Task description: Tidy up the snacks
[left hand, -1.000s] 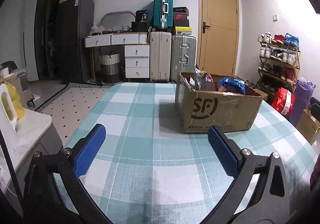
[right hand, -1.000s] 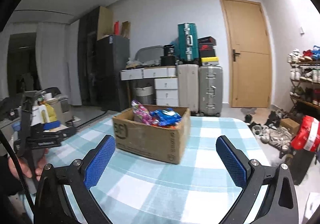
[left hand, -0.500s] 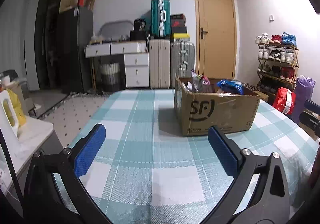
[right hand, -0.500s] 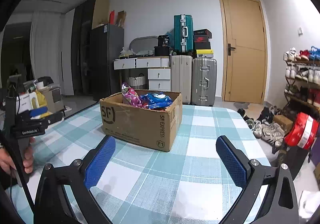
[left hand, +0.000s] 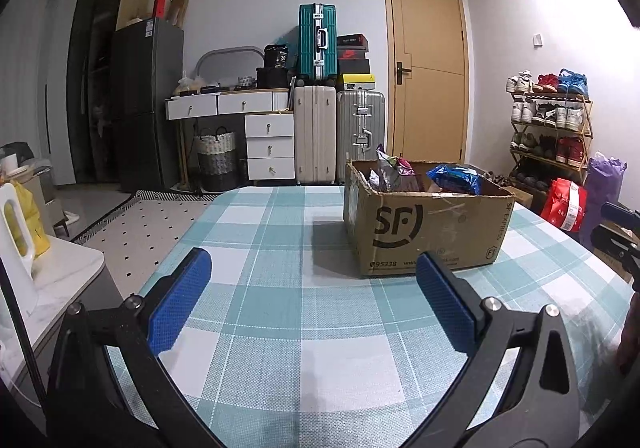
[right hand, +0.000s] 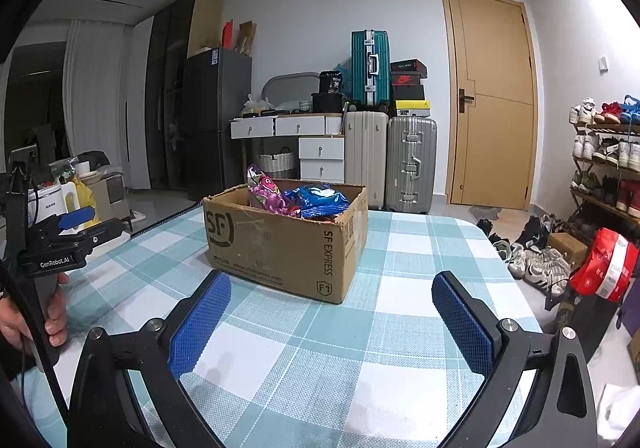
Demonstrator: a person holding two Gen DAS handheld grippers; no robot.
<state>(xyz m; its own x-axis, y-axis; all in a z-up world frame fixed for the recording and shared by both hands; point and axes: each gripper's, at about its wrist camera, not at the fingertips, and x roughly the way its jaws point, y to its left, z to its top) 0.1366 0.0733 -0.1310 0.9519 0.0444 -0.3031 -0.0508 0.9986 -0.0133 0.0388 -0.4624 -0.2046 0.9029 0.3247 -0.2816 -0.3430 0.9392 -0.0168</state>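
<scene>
Right wrist: cardboard box (right hand: 280,244) beyond spread fingers (right hand: 200,324).

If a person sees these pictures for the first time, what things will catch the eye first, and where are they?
First comes the brown SF Express cardboard box in the middle of the checked tablecloth, with a purple snack bag and a blue snack bag sticking out of its open top. Then the blue-padded right gripper in the foreground, open and empty. Behind, a teal suitcase stands atop pale ones by the wall.
</scene>
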